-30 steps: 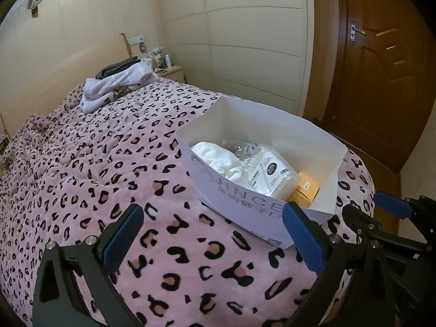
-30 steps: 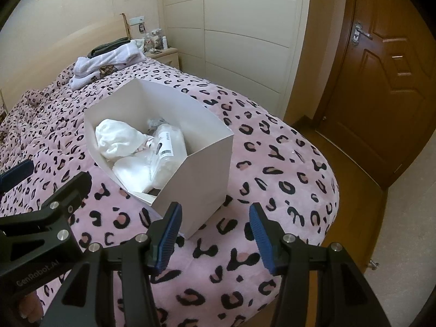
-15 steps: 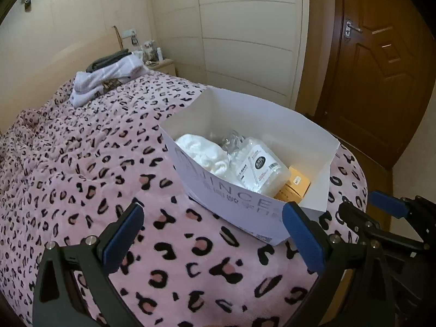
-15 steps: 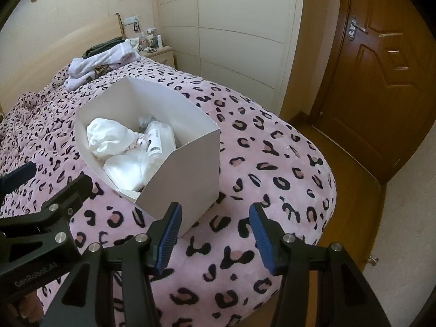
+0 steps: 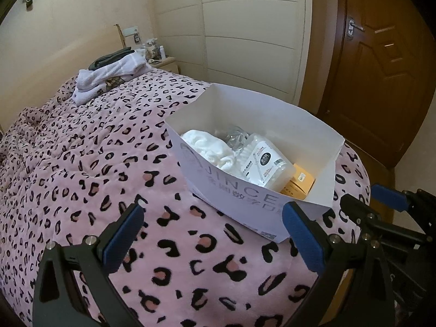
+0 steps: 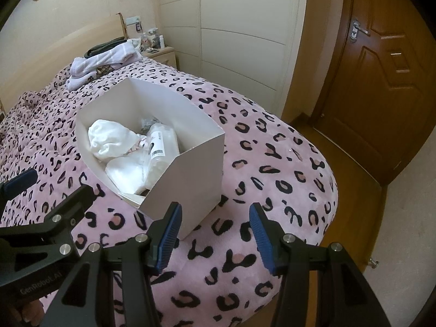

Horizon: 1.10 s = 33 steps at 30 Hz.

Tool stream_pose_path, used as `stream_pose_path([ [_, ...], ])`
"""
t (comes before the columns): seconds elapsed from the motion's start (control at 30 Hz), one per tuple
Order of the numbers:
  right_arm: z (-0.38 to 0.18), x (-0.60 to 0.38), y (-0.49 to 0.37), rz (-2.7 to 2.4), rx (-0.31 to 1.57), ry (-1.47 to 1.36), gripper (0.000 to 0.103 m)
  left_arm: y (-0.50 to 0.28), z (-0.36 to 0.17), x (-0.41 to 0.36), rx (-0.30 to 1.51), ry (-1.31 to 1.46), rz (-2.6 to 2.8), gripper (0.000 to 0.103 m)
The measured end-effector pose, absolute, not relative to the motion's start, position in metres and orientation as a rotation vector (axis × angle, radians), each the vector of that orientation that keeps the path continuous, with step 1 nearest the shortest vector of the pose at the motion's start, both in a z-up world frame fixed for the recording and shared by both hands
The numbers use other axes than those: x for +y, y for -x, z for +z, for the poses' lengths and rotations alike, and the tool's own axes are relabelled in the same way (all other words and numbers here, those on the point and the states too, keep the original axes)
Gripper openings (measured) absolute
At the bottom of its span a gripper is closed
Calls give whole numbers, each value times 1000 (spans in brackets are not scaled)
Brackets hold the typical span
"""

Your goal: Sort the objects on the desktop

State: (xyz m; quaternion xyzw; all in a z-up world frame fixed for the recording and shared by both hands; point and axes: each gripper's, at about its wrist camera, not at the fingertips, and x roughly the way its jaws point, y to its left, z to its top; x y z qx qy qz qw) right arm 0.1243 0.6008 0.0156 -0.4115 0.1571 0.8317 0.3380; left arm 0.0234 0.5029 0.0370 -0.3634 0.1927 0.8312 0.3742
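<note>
A white cardboard box [image 5: 245, 199] [image 6: 196, 171] stands on the pink leopard-print bed. Inside lie a white cloth [image 5: 209, 147] [image 6: 109, 139], a clear tub of cotton swabs [image 5: 264, 166] [image 6: 160, 147], some clear plastic wrap [image 5: 234, 136] and a small orange carton [image 5: 297, 182]. My left gripper [image 5: 212, 234] is open, its blue pads wide apart above the blanket just in front of the box. My right gripper [image 6: 215, 234] is also open with nothing between its fingers, hovering by the box's near corner.
Folded lilac towels [image 5: 109, 79] [image 6: 100, 65] lie at the head of the bed, near a nightstand [image 5: 163, 62] with small bottles. A brown wooden door [image 6: 381, 81] and wood floor [image 6: 354, 190] lie to the right, past the bed's rounded edge. Cream wardrobe panels [image 5: 245, 27] stand behind.
Both views have shifted slightly, the box sitting a little lower and more left in frame. Neither gripper's opening differs, and the box contents lie as before.
</note>
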Motion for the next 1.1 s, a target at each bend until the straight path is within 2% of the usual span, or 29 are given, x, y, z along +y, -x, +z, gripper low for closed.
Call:
stream_pose_path([
  [1.1, 15, 603, -122, 2161, 389, 1080, 53, -27, 38, 502, 491, 870, 2138, 103],
])
